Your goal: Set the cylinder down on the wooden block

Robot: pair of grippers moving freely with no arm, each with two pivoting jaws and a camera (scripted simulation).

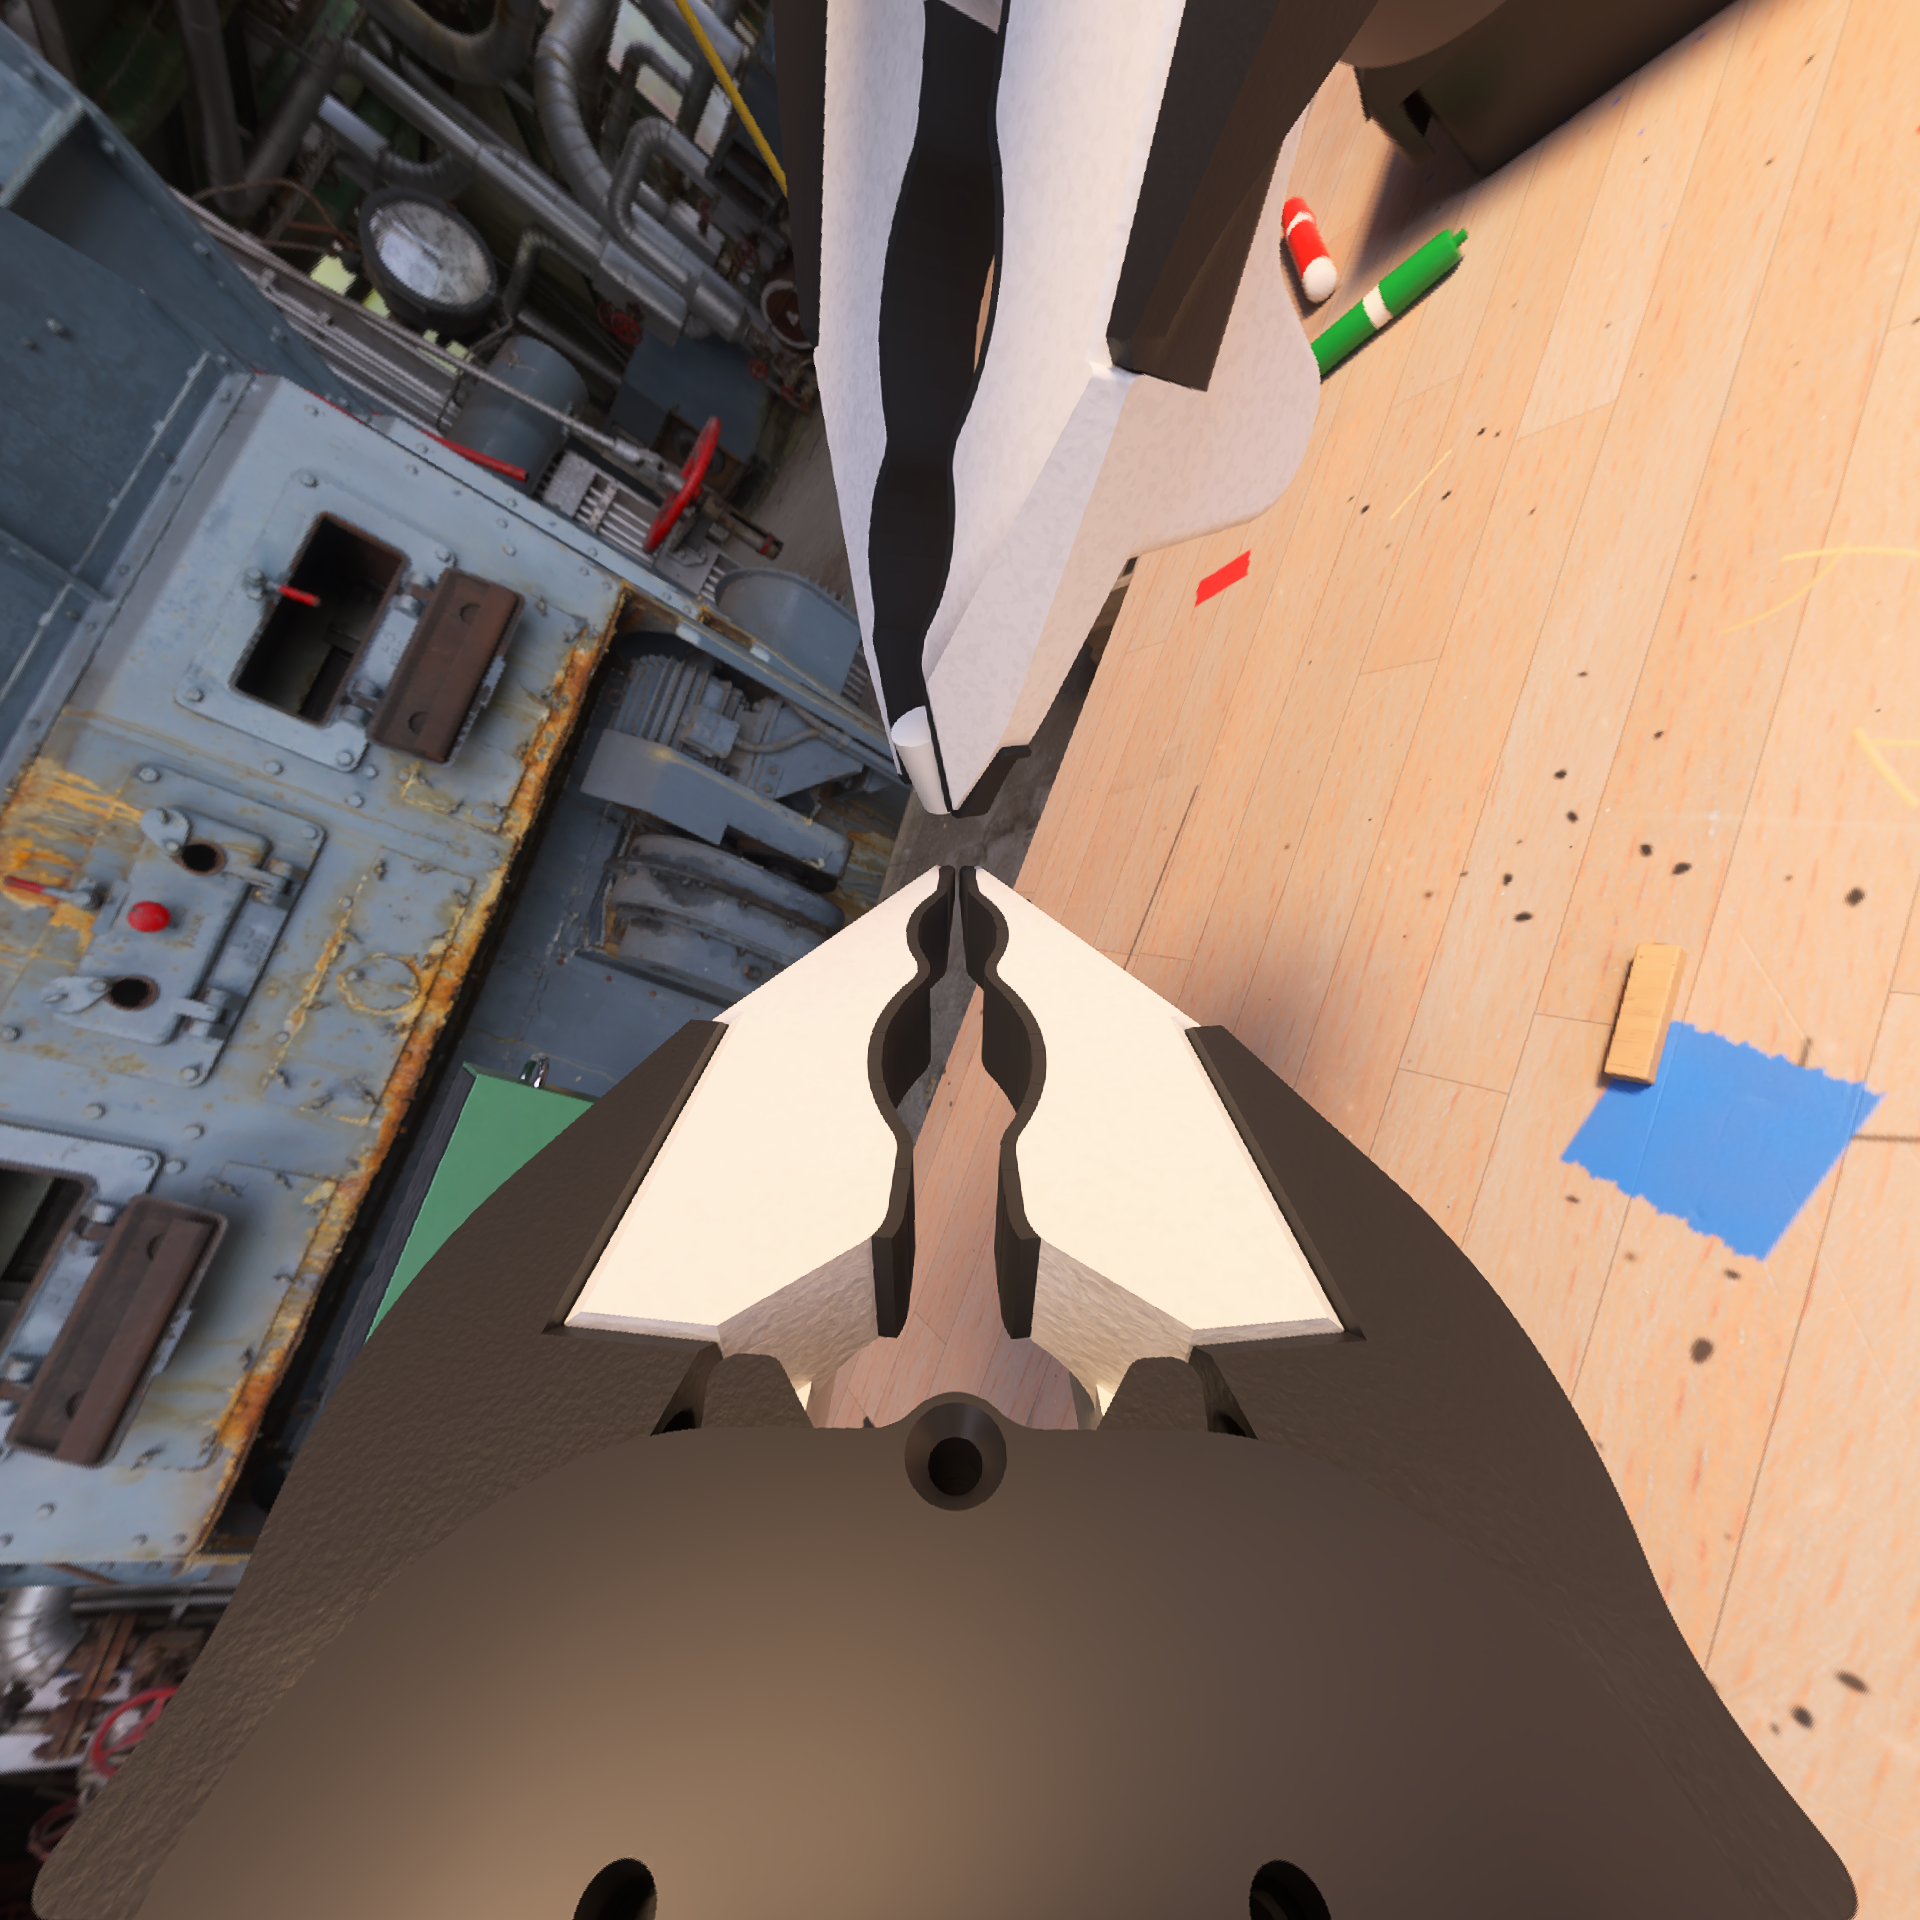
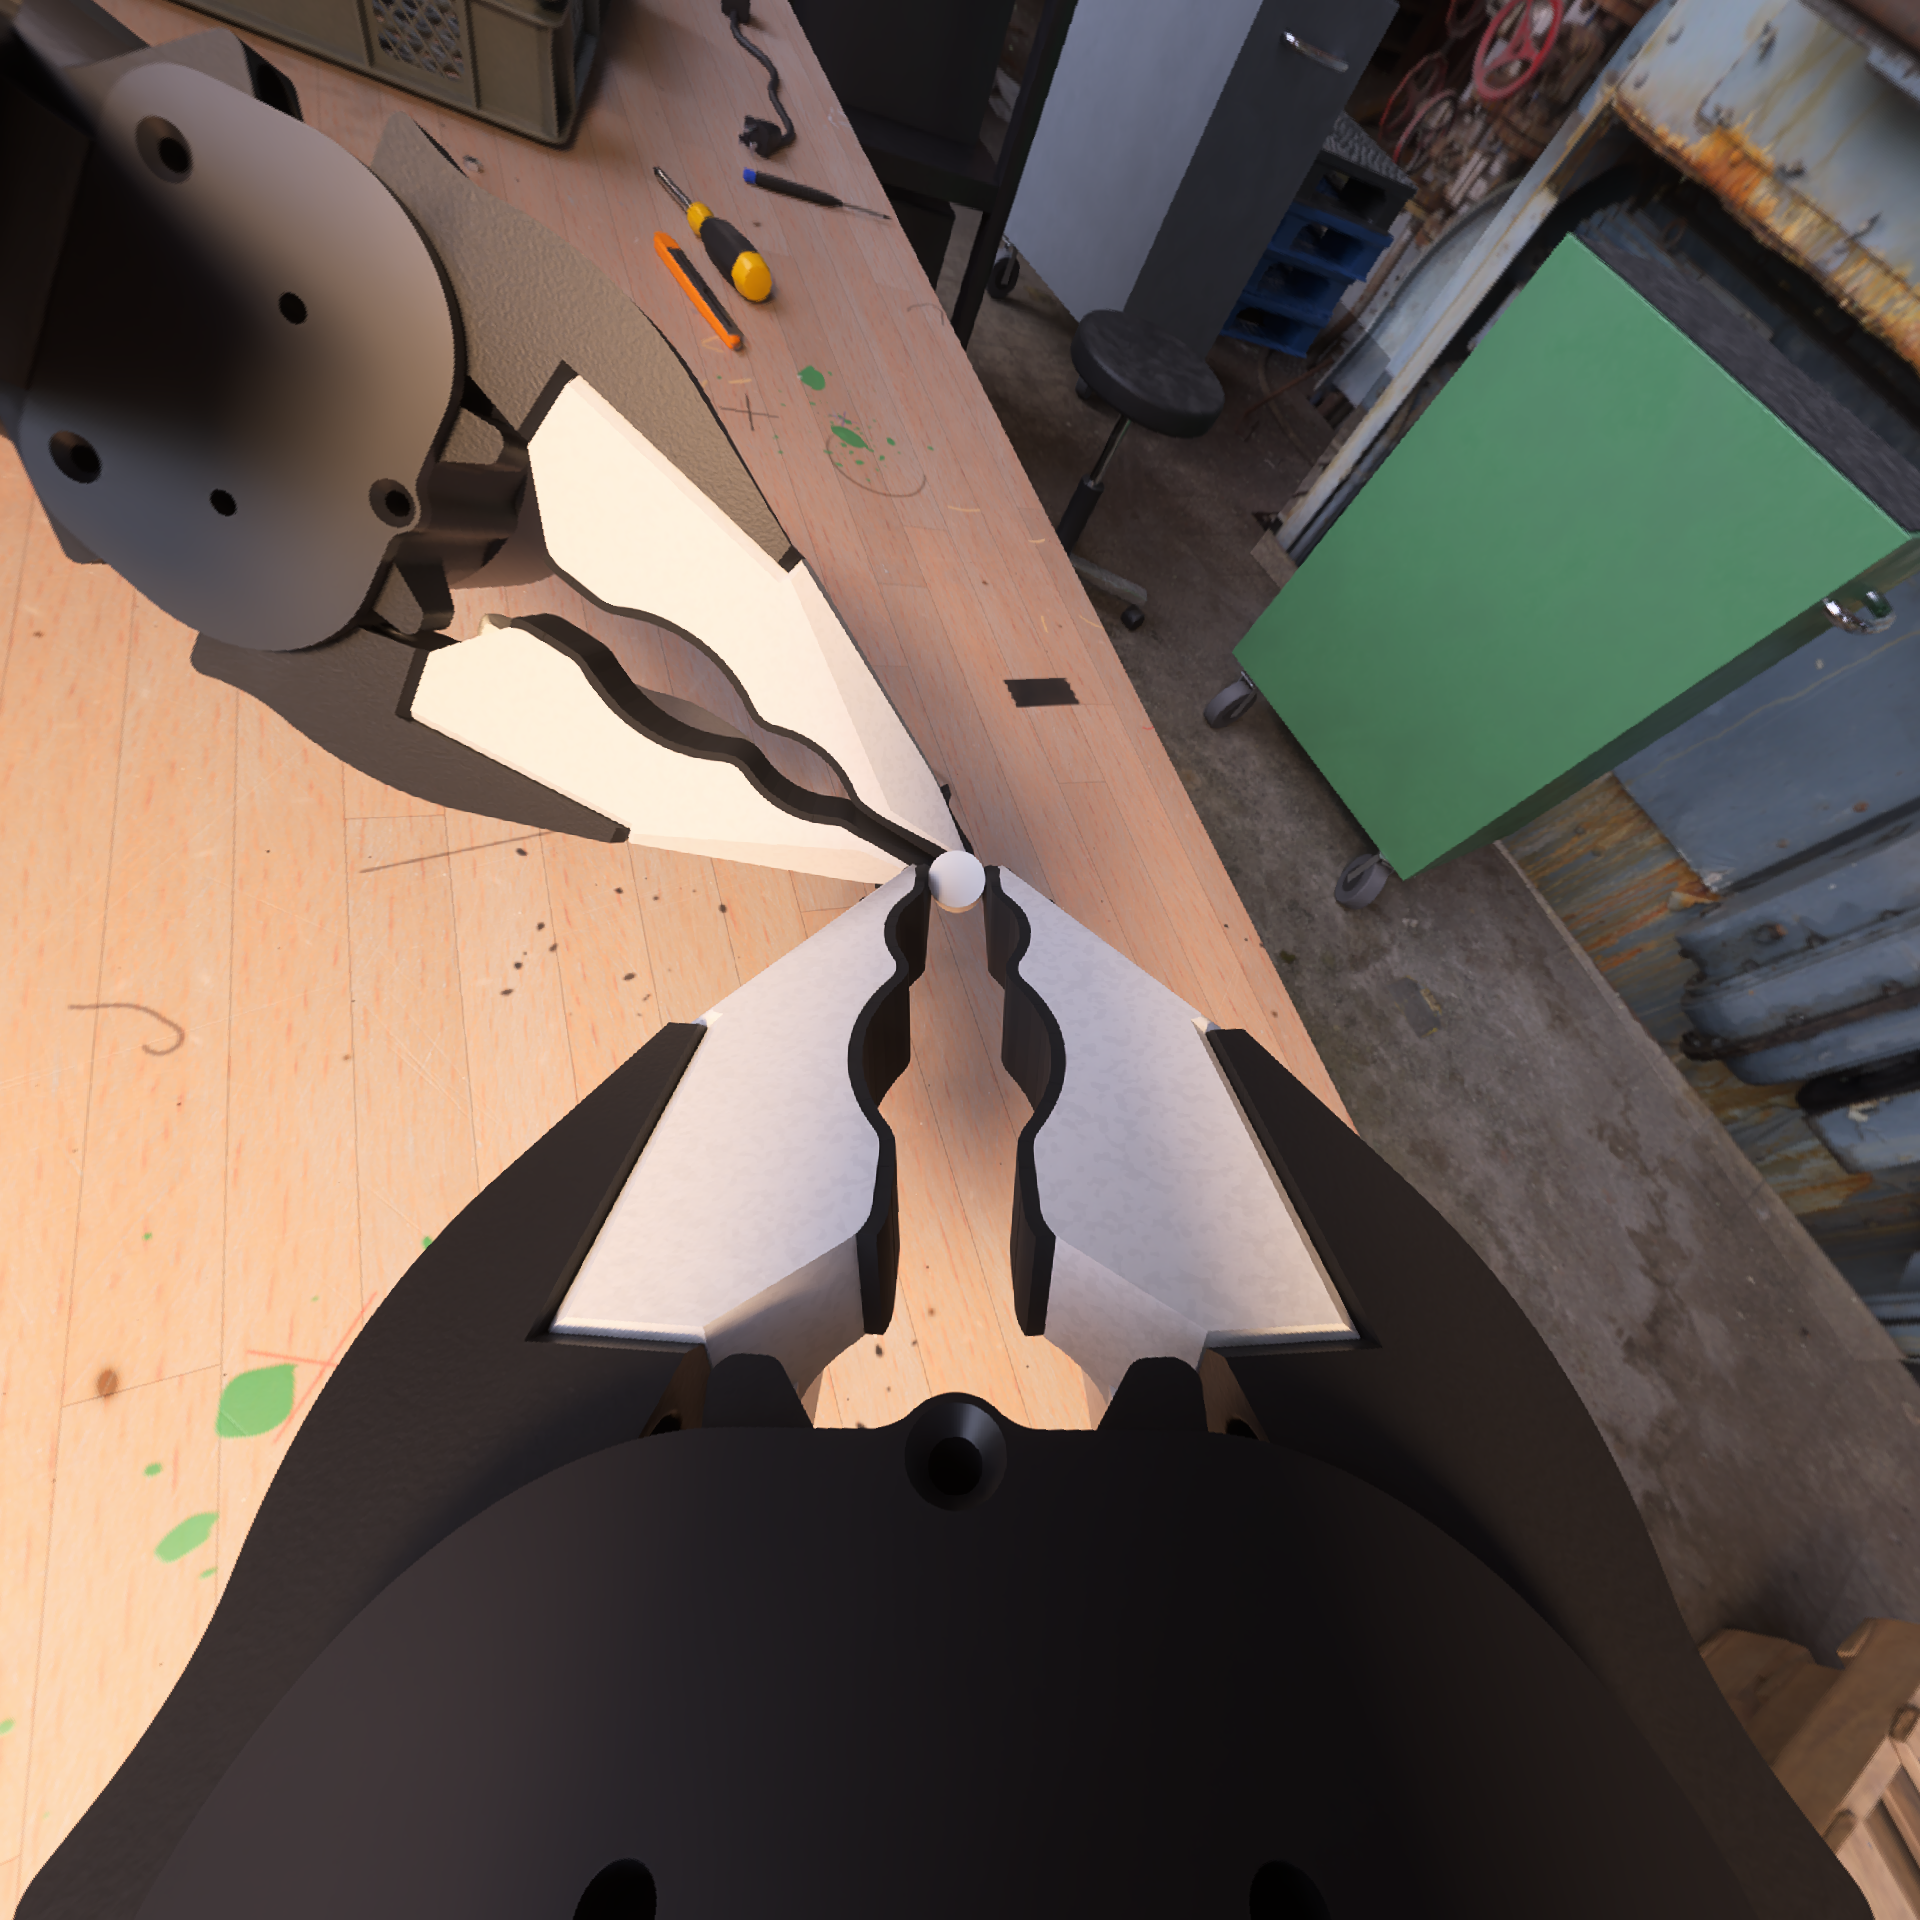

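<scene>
A small white cylinder (image 2: 956, 878) is held in the tips of my right gripper (image 2: 956, 885), which is shut on it above the table's edge. In the left wrist view the cylinder (image 1: 914, 738) shows at the tip of the right gripper (image 1: 940, 798), which reaches in from the top. My left gripper (image 1: 956, 876) is shut and empty, with its tips just short of the cylinder; it also shows in the right wrist view (image 2: 920, 857). The wooden block (image 1: 1642, 1013) lies flat on the table, far to the right of both grippers.
A blue tape patch (image 1: 1720, 1138) lies next to the block. A red and white cylinder (image 1: 1307, 249) and a green marker (image 1: 1387, 301) lie farther off. A screwdriver (image 2: 727, 249), an orange cutter (image 2: 696, 289) and a crate (image 2: 468, 52) sit at the table's far end. A green cabinet (image 2: 1558, 561) stands off the table.
</scene>
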